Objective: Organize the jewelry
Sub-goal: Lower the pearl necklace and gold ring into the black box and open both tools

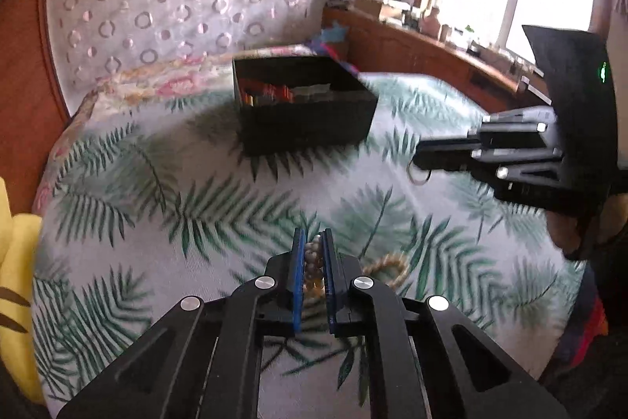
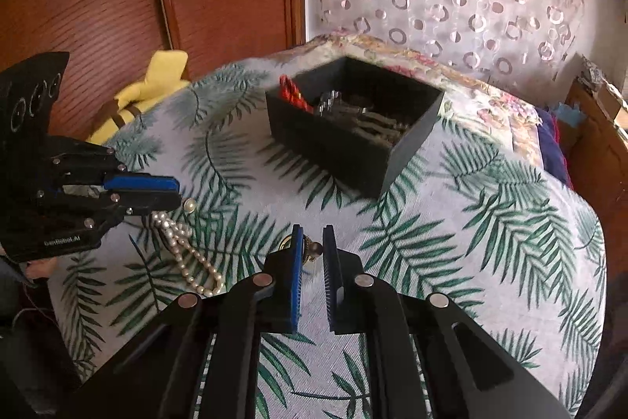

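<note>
Left claw (image 1: 313, 254) pinching pearl necklace (image 2: 184, 242) – beads wedged between blue pads, rest of strand trailing down onto bed cover (image 2: 471, 222). Right claw (image 2: 313, 250) pressed nearly together on small ring-like piece (image 2: 310, 249) (metal loop dangles under its tip in left wrist view). Black box (image 2: 353, 152) sits further back on bed, well apart from both claws – red item and other jewelry inside. Yellow plush toy (image 2: 149, 93) at bed edge, by wooden wardrobe.
</note>
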A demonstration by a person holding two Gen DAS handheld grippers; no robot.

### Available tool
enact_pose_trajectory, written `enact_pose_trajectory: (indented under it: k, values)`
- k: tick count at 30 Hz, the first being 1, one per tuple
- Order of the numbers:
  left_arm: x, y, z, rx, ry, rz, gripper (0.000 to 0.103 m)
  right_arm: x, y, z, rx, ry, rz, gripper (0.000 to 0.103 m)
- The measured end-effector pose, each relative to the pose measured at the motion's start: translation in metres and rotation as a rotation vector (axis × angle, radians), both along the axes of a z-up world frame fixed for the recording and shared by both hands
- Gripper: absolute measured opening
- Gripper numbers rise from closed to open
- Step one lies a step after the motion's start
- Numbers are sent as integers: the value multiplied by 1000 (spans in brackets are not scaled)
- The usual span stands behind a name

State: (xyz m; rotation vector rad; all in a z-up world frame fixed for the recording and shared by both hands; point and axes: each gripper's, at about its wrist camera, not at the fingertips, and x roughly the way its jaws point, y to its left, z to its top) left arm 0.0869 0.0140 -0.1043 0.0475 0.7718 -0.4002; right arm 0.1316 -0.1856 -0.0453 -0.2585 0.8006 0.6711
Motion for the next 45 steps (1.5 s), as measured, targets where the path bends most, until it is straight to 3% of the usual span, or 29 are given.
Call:
enact_pose_trajectory:
  k: [10, 18, 23, 33, 35, 36, 41, 45]
  values:
    - [28, -11, 84, -28, -174, 7, 8, 22, -4, 43, 49, -78, -32, 11]
    - [61, -25, 117, -25, -236, 22, 8, 52, -1, 58, 70, -96, -59, 11]
    - [85, -29, 118, -21, -235, 38, 8, 76, 2, 51, 81, -69, -75, 11]
    - [118, -26, 85, -5, -158, 93, 10, 108, 5, 23, 103, -2, -102, 12]
    - [117, -25, 83, 3, -162, 102, 31, 109, 3, 22, 108, 1, -111, 17]
    - [116, -25, 82, 6, -168, 108, 35, 108, 1, 22, 112, -1, -117, 21]
    - [100, -20, 81, 14, -203, 146, 77, 90, -8, 31, 125, -42, -138, 22]
    - [78, -22, 81, 47, -243, 184, 94, 65, -19, 42, 144, -95, -177, 39]
